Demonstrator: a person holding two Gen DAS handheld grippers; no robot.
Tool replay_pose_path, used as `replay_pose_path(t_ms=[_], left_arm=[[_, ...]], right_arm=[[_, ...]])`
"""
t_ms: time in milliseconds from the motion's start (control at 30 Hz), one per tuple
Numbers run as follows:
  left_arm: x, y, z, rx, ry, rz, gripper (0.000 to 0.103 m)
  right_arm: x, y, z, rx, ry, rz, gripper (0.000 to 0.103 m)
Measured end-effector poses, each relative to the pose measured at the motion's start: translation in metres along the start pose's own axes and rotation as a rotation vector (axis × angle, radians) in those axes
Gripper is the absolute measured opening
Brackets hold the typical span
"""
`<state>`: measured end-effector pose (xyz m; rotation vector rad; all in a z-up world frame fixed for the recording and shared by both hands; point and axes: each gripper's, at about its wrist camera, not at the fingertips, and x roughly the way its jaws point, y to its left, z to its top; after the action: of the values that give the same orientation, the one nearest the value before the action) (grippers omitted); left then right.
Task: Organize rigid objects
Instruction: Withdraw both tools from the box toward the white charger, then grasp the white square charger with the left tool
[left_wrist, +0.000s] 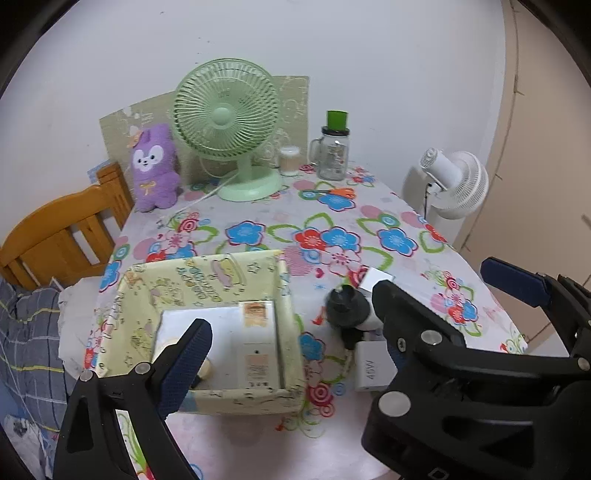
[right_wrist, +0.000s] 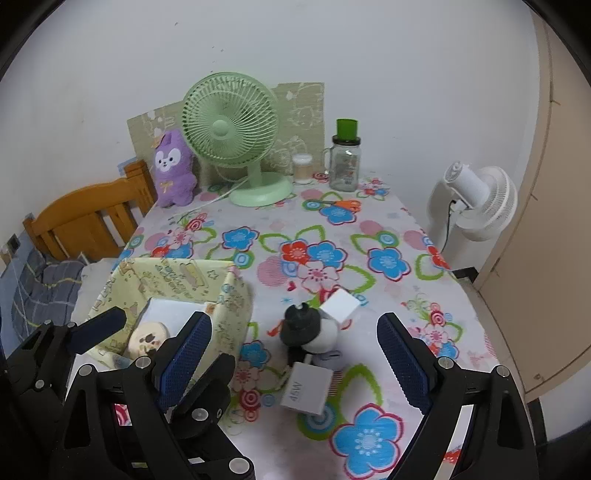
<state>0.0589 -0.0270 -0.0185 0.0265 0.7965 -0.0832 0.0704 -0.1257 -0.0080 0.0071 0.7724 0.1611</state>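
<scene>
Right wrist view shows the right gripper (right_wrist: 295, 362) with its blue-padded jaws spread wide and nothing between the pads, hovering above the white rectangular 45W charger block (right_wrist: 306, 393). Just beyond it lie a black-and-white rounded plastic gadget (right_wrist: 310, 328) and a small white cube adapter (right_wrist: 340, 304), clustered together on the flower-print tablecloth (right_wrist: 369, 258). The left gripper (left_wrist: 295, 354) is likewise open and empty — one finger (left_wrist: 188, 354) hangs over the pale yellow printed storage box (left_wrist: 207, 280), which already holds a flat white carton (left_wrist: 256, 343). Risks, as judged: the charger appears cabled to the gadget, so lifting one may drag the other; the two grippers sit close and could collide; a descent off-centre may clip the box wall — tipping the box.
</scene>
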Motion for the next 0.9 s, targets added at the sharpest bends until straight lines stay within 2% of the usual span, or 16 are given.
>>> replay_pose_path(t_ms=[333, 900], left_arm=[[0.005, -0.029, -0.004, 0.032, 0.001, -0.016, 0.096], [0.034, -0.064, -0.011, 0.035, 0.049, -0.062, 0.094]], right_arm=[[-0.003, -0.029, -0.011, 0.013, -0.003, -0.026, 0.093], [0.013, -0.066, -0.025, 0.019, 0.017, -0.036, 0.093]])
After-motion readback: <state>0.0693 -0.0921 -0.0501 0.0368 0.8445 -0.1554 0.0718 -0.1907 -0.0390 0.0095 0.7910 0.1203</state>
